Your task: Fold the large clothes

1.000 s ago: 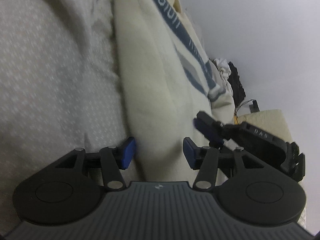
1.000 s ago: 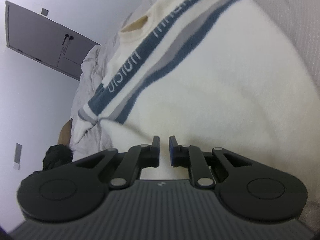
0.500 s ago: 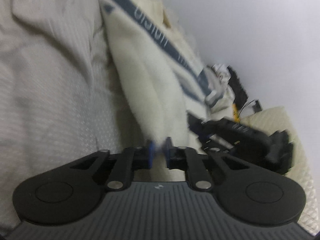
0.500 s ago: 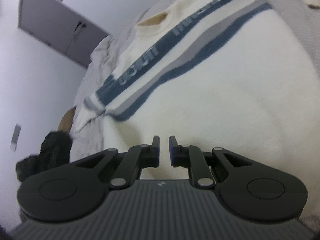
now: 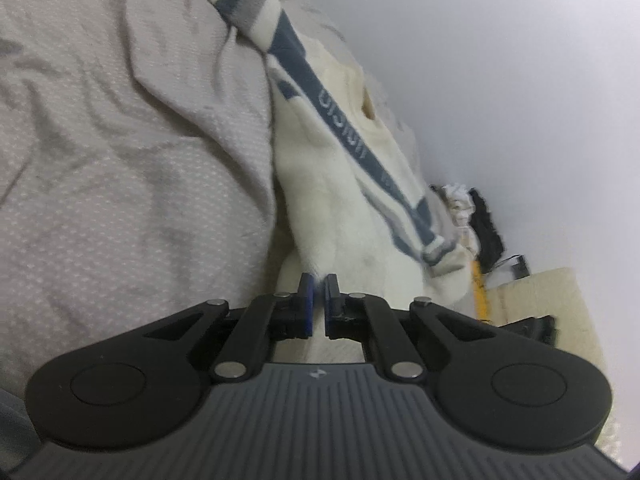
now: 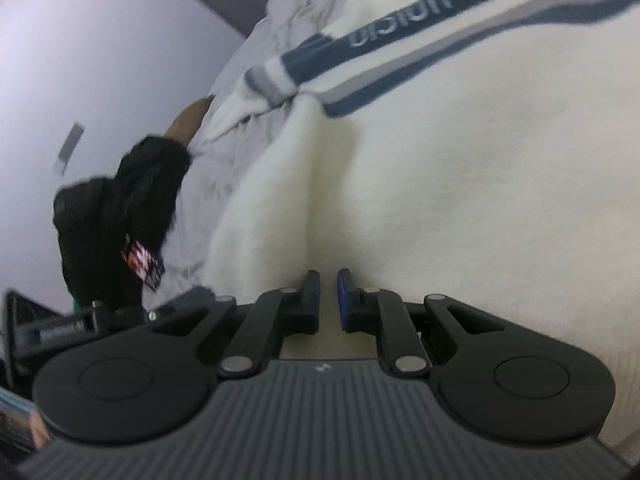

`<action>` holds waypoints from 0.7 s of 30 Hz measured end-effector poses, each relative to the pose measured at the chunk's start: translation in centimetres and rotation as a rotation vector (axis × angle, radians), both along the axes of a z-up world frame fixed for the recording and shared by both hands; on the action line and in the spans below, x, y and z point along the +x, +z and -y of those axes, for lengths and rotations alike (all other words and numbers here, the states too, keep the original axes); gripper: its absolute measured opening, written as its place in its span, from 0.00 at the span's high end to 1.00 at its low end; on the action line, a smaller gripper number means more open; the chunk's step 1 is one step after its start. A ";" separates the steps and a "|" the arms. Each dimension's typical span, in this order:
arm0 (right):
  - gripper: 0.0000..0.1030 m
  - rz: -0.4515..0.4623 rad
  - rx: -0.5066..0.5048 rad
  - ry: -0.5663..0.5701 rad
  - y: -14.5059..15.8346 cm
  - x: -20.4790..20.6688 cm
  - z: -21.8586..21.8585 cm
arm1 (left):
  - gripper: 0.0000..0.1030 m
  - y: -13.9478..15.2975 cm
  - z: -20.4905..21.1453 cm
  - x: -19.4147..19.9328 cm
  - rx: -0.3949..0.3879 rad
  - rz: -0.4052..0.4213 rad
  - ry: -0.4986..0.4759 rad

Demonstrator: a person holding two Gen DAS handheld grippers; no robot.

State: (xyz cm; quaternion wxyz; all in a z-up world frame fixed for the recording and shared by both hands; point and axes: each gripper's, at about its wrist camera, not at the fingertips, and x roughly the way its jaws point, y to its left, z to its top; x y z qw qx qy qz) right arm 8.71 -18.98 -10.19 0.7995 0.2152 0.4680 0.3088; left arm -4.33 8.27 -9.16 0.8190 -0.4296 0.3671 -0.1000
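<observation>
My left gripper [image 5: 319, 286] has its blue pads pinched together on the cream hem of the sweater [image 5: 340, 208], the fabric rising out of the narrow slit between them. My right gripper [image 6: 328, 282] is likewise clamped narrow on a fold of the same sweater [image 6: 460, 168], a crease running up from its jaws. The sweater lies spread on the grey bedspread [image 5: 132, 168], which stretches away on its left in the left wrist view. Across the sweater runs a navy and grey stripe [image 6: 400, 52] with pale lettering. Beyond the sweater's far sleeve, a dark bundle of clothing [image 6: 124, 204] sits at the bed's edge against the pale wall [image 6: 100, 40].
</observation>
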 end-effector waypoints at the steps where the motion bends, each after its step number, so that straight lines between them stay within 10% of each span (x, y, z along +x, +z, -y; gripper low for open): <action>1: 0.87 0.010 -0.016 0.014 -0.1 -0.1 -0.2 | 0.95 -0.2 0.2 0.1 0.034 -0.018 0.004; 8: 0.88 0.016 -0.198 0.062 -2.0 -0.2 -2.5 | 0.94 -2.2 1.2 1.8 0.238 -0.151 0.030; 17: 0.87 0.043 -0.179 0.016 -0.8 -0.9 -1.4 | 0.92 -1.0 1.7 1.2 0.261 -0.079 -0.001; 21: 0.87 0.081 -0.157 -0.061 0.8 -1.0 -0.2 | 0.48 1.6 2.9 0.0 0.373 0.019 -0.003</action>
